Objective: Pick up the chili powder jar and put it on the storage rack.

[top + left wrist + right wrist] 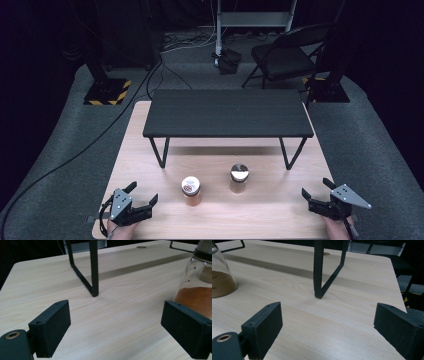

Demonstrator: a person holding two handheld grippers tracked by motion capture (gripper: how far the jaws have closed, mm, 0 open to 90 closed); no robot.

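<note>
Wooden and pale, the table (150,130) is seen from above with a low black shelf (227,113) standing across its far half on thin metal legs. Two glass jars are placed on the bare wood in front of this shelf: the jar with the patterned lid (191,190) on the left and the jar with the silver lid (239,178) a little further back on the right. Both jars stand upright, so their long axis is vertical, and they are well apart from each other. The left gripper (143,195) is held near the front left corner, with its jaws wide apart and nothing between them; the patterned-lid jar (197,287), filled with orange-brown powder, is seen just beyond its right jaw without being touched. The right gripper (316,188) is held near the front right corner, also open and empty. In its view one shelf leg (322,272) stands ahead, and the silver-lid jar (220,277) is seen far to the side. Free wood is left between the jars and both front corners, while the shelf legs narrow the room behind them.
</note>
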